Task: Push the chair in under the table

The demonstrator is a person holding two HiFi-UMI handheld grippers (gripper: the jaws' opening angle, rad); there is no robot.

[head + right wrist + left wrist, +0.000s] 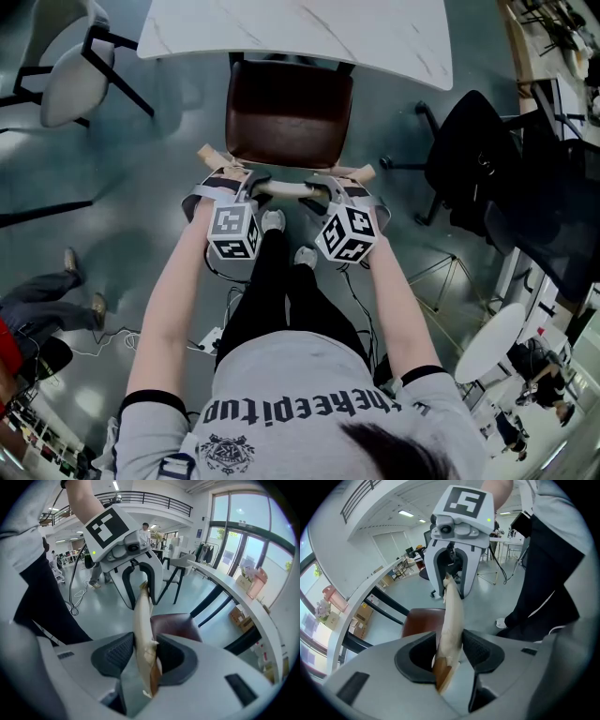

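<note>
With the left gripper (247, 182) and right gripper (325, 186) each clamped on the pale top rail (286, 189) of the brown-seated chair (289, 112), which is barely tucked under the white marble table (300, 33), the push seems underway, needing an even shove toward the far side.

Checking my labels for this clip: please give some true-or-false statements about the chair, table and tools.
1. The left tool grips the chair's backrest. True.
2. The right tool is open, off the chair. False: it is shut on the same backrest.
3. The brown seat lies wholly under the white table. False: most of it shows outside the table's edge.
4. A black office chair stands at the person's right. True.
</note>
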